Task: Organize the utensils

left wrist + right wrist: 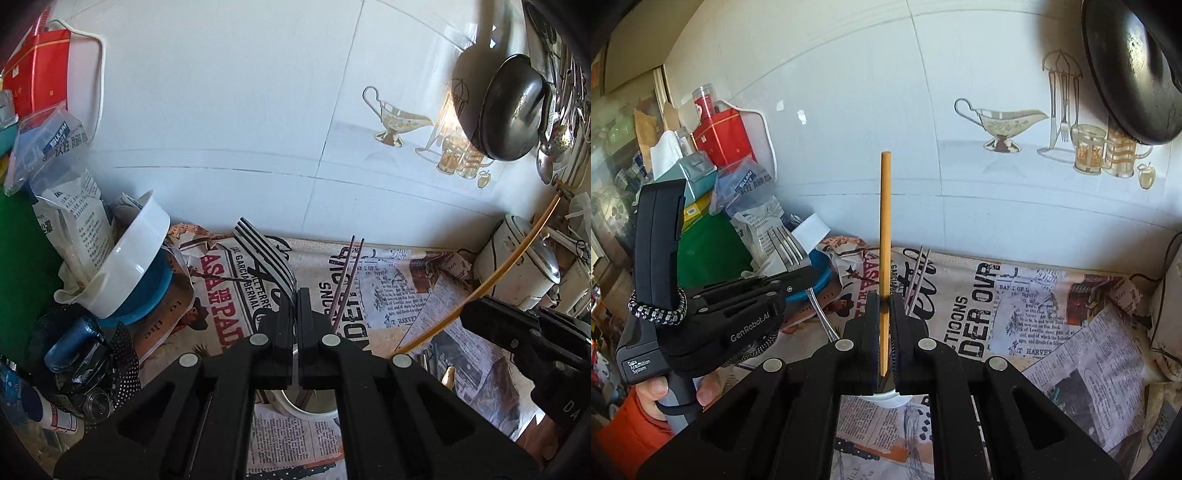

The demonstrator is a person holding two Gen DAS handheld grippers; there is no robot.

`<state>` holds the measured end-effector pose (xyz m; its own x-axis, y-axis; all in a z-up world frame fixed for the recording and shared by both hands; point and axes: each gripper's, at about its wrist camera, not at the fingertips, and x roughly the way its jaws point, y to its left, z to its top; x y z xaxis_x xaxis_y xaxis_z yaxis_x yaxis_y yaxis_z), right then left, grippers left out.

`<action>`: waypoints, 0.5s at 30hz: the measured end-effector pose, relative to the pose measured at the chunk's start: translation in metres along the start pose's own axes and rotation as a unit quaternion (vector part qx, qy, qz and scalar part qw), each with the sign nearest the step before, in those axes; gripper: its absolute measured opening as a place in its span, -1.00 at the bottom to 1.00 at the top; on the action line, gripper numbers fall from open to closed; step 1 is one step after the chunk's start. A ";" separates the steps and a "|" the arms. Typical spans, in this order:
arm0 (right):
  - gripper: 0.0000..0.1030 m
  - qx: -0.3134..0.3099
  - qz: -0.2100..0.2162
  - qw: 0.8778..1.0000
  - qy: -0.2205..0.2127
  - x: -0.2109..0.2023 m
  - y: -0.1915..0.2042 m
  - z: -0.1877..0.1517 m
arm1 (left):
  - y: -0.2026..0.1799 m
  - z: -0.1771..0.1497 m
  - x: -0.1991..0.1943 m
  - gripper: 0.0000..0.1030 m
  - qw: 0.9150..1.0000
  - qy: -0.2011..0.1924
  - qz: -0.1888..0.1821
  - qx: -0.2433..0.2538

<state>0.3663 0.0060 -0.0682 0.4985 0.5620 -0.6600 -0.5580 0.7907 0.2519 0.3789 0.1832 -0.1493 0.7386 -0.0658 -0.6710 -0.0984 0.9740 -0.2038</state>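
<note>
Left gripper (294,295) clamping tight on fork (263,254), tines sticking up & fwd past its tips, handle running back btwn the fingers. Right gripper (885,300) pinching wooden chopstick (885,229), standing upright above jaws. Pair of thin dark chopsticks (918,275) just right of its tips, leaning up from white cup (295,408) below both grippers, on newspaper-print counter (1034,314)

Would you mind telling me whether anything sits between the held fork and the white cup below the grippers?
Nothing visible does. The left gripper is shut on the fork, and the white cup shows directly beneath its fingers. Only two thin metal sticks already rise from that cup.
</note>
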 end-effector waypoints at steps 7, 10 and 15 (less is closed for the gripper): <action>-0.90 0.021 -0.017 0.999 0.042 0.032 -0.005 -0.014 | 0.005 -0.017 0.042 -1.00 0.999 0.039 -0.005 0.010; -0.90 0.026 -0.027 0.998 0.057 0.044 -0.007 -0.019 | 0.007 -0.022 0.056 -1.00 0.998 0.056 -0.011 0.010; -0.90 0.040 -0.039 0.995 0.080 0.062 -0.014 -0.027 | 0.006 -0.030 0.073 -1.00 0.996 0.079 -0.019 0.020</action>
<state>0.3870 0.0235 -0.1316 0.4229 0.4571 -0.7825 -0.4638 0.8510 0.2464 0.4120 0.1778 -0.2209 0.6261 -0.1337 -0.7682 -0.0433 0.9777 -0.2055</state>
